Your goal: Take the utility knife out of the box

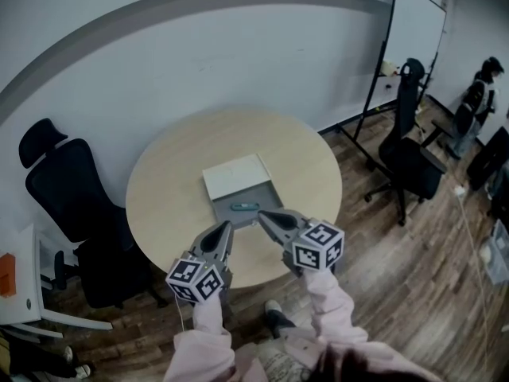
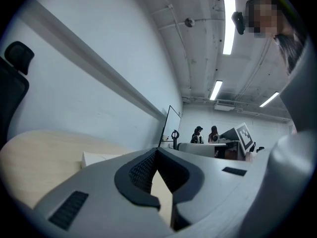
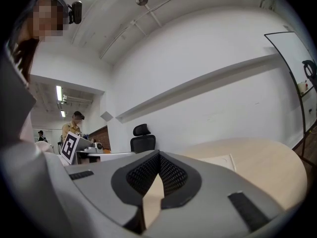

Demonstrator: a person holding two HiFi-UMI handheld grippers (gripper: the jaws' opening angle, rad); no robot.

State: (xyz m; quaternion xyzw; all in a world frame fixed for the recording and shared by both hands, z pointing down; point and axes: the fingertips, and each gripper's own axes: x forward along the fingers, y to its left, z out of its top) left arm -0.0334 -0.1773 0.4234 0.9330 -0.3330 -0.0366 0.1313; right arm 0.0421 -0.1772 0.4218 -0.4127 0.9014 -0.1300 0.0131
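Observation:
An open box lies in the middle of the round wooden table, its white lid folded back. A teal utility knife rests in the grey tray near the box's front edge. My left gripper hovers level over the table's near edge, just short of the box, with its jaws closed and empty. My right gripper points at the knife from the front right, a little short of it, also shut and empty. The left gripper view shows the closed tips and the lid; the right gripper view shows its tips and the lid.
A black office chair stands left of the table and another to the right. A whiteboard on a stand leans by the wall at back right. A person stands far right. A white desk corner is at lower left.

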